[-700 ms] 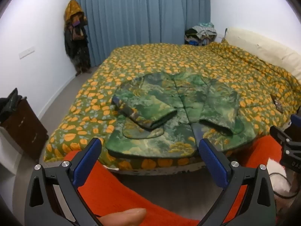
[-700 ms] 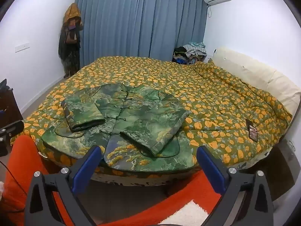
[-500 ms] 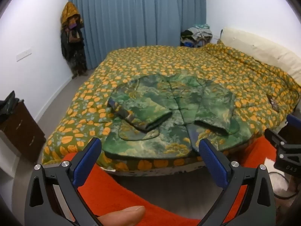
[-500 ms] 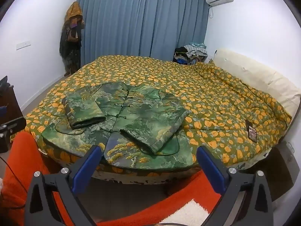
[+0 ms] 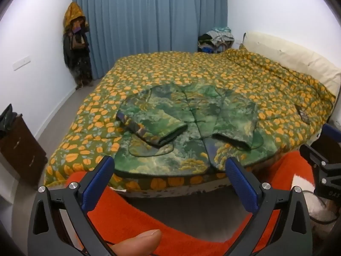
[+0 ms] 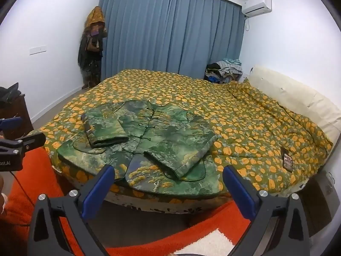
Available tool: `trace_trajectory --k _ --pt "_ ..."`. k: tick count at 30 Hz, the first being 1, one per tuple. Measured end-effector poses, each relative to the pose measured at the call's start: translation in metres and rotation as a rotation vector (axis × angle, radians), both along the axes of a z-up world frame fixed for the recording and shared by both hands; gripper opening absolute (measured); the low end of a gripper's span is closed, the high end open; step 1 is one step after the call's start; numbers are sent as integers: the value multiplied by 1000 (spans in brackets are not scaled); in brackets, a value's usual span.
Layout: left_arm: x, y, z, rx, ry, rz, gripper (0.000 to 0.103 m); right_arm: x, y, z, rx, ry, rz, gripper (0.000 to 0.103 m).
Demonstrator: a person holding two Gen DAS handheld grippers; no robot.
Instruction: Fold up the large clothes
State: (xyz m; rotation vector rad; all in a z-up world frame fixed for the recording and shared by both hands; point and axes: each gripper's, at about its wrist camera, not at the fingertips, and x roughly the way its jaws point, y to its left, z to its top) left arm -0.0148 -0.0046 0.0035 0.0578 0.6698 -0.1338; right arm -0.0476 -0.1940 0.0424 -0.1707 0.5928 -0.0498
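Observation:
A green patterned padded jacket [image 5: 187,128] lies flat, front up, on the near edge of the bed, with both sleeves folded in over its front. It also shows in the right wrist view [image 6: 153,145]. My left gripper [image 5: 169,166] is open and empty, held back from the bed's edge in front of the jacket's hem. My right gripper [image 6: 168,177] is open and empty, likewise short of the hem. The right gripper's body shows at the right edge of the left wrist view [image 5: 321,166].
The bed [image 6: 245,115] has a green and orange quilt and a cream headboard [image 6: 298,98] at right. A dark phone [image 6: 286,161] lies on the quilt at right. An orange rug [image 5: 132,219] covers the floor below. A dark cabinet [image 5: 19,149] stands left; clothes hang by the curtain [image 5: 76,42].
Both grippers have pulled back slightly and tilted up, so the bed and jacket sit lower and farther in view. The jacket has not moved. Both stay open.

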Motion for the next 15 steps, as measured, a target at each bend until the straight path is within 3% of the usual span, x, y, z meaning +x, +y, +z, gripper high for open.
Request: trace_trajectory --k 15 --pt "-10 -9 2 3 -5 -61 103 -8 4 -2 28 -10 28 103"
